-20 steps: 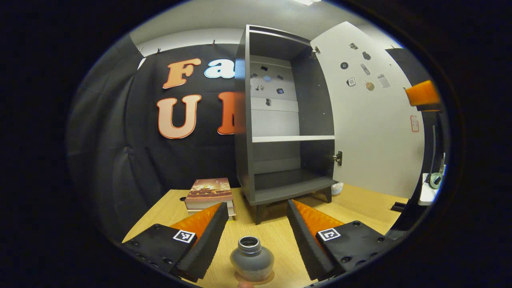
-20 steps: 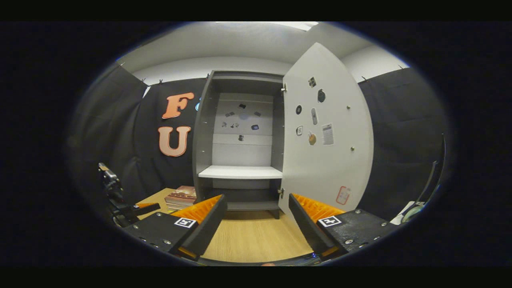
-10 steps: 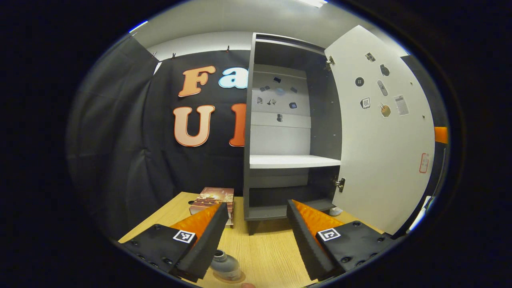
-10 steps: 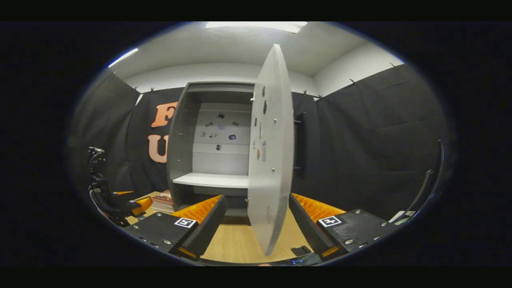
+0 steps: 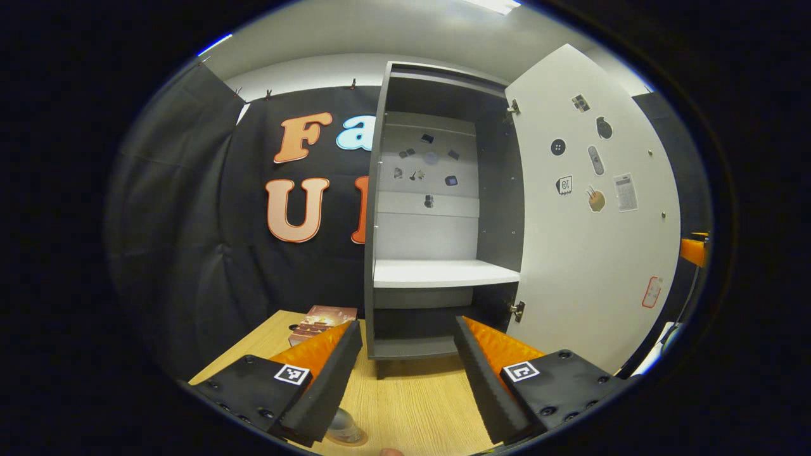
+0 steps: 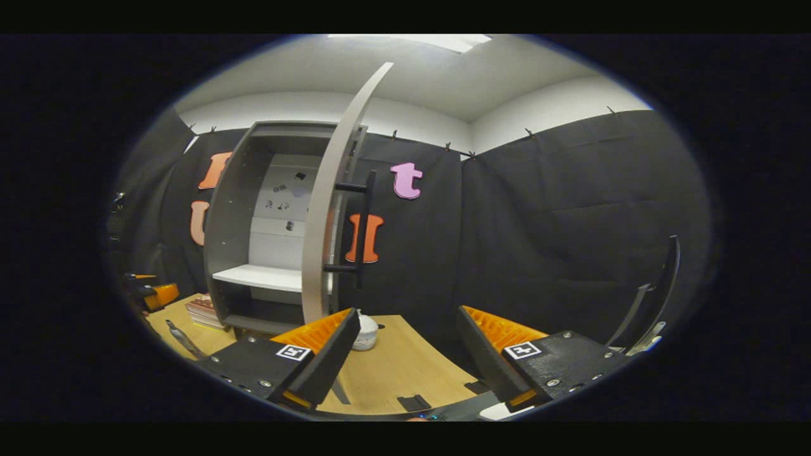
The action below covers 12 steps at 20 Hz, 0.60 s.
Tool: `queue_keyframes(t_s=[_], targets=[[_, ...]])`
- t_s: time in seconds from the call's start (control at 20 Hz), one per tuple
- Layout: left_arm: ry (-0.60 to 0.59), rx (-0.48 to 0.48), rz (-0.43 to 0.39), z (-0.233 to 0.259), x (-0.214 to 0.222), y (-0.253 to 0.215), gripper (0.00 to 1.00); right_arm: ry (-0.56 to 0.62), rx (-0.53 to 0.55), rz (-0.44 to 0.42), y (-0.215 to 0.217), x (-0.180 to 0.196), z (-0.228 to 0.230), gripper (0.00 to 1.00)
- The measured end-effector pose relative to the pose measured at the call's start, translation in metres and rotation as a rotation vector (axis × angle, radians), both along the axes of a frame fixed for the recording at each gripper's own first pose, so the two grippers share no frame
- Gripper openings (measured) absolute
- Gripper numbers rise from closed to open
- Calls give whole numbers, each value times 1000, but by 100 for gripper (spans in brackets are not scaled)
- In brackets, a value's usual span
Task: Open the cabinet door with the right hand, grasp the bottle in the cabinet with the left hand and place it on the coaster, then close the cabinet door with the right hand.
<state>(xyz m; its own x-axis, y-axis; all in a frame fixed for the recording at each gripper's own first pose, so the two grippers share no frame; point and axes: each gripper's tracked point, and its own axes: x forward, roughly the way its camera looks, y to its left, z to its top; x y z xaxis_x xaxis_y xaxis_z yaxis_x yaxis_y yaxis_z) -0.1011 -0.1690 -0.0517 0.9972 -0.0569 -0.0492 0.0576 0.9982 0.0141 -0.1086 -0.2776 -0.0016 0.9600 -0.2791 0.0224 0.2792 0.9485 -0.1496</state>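
both views toward cabinet [image 5: 437, 209], seemingly near

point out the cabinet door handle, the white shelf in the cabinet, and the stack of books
cabinet door handle [image 6: 362, 228], right gripper view, middle of the vertical bar.
white shelf [image 5: 443, 273], left gripper view, its top face.
stack of books [image 5: 322, 316], left gripper view, top cover.

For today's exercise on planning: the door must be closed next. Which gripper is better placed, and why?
Right. The right gripper is open beside the door's outer face, near its handle; the left gripper faces the cabinet's inside.
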Motion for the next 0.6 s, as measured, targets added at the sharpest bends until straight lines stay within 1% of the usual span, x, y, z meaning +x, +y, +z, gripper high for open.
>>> queue_keyframes(t_s=[0.1, 0.25, 0.3, 0.45, 0.5, 0.6], targets=[[-21, 14, 9, 8, -1, 3, 95, -11, 14, 30, 10, 6, 2, 95], [-14, 23, 22, 9, -3, 10, 95, -13, -3, 57, 21, 16, 2, 95], [-17, 23, 31, 10, -7, 14, 95, -11, -3, 67, 24, 17, 2, 91], [-16, 14, 68, 11, -11, 25, 95, 13, 30, 132, 43, 17, -1, 88], [-13, 14, 81, 11, -14, 29, 95, 18, 45, 157, 50, 17, -3, 94], [-20, 11, 114, 17, -18, 38, 96, 24, 68, 214, 68, 21, -4, 81]])
